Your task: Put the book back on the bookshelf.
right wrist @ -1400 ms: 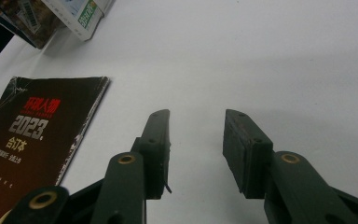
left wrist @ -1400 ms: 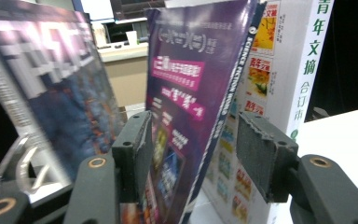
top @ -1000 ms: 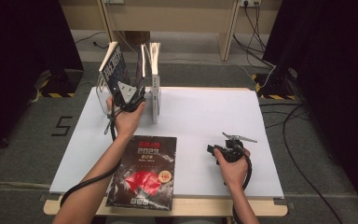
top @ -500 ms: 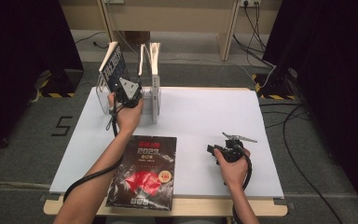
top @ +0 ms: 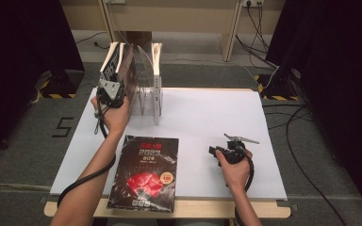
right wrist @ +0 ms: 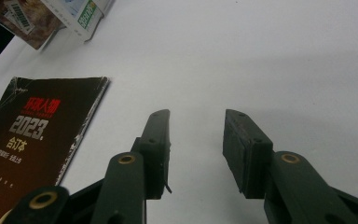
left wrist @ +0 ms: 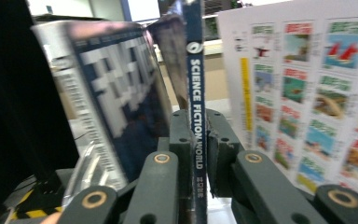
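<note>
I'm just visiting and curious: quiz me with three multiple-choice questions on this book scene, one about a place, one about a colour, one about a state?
1. Where does the black 2023 book lie?
A. flat on the table
B. in the rack
C. on the floor

2. What colour is the spine of the Science Fiction World book?
A. red
B. blue
C. yellow

3. How is the right gripper?
A. shut on a book
B. open
C. shut on nothing

Answers:
1 A, its cover faces up on the white top.
2 B, white letters on blue.
3 B, its jaws stand apart over bare table.
</note>
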